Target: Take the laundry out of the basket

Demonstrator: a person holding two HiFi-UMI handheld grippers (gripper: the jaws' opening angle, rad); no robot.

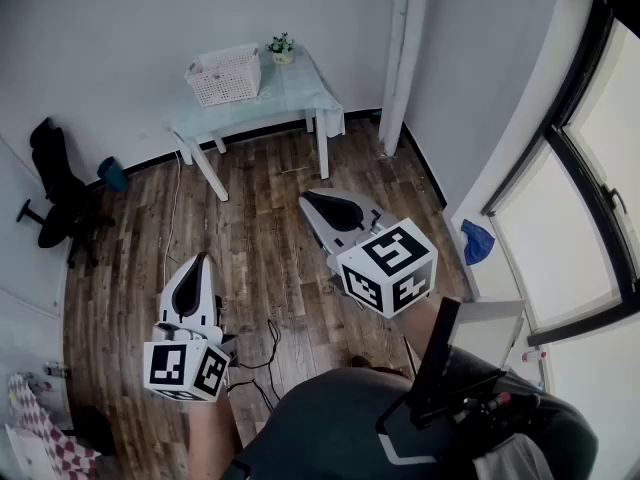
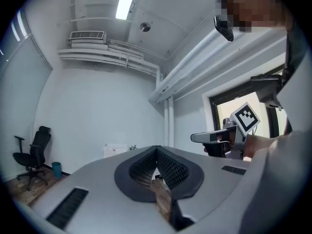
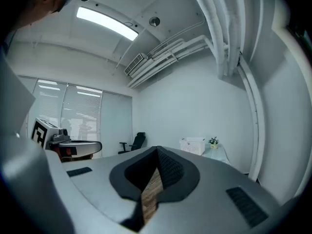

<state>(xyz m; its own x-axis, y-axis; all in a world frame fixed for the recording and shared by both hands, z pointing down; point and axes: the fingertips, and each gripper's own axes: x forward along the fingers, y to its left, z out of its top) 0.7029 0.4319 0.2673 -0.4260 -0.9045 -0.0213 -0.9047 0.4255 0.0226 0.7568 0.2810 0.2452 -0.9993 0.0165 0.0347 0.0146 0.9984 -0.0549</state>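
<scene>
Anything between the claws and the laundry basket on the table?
Nothing visible. Only wooden floor separates the left claw and right claw, both shut and empty, from the white laundry basket on the table. The office chair stands well off to the left.

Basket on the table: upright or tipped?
Upright. The white basket stands on its base on the table, open top up, beside a small plant. Its contents cannot be made out.

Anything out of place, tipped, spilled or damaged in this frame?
Nothing stands out. The white basket sits upright on the table beside an upright potted plant. The left hand-held gripper and right hand-held gripper are shut and empty, well away from the table.
</scene>
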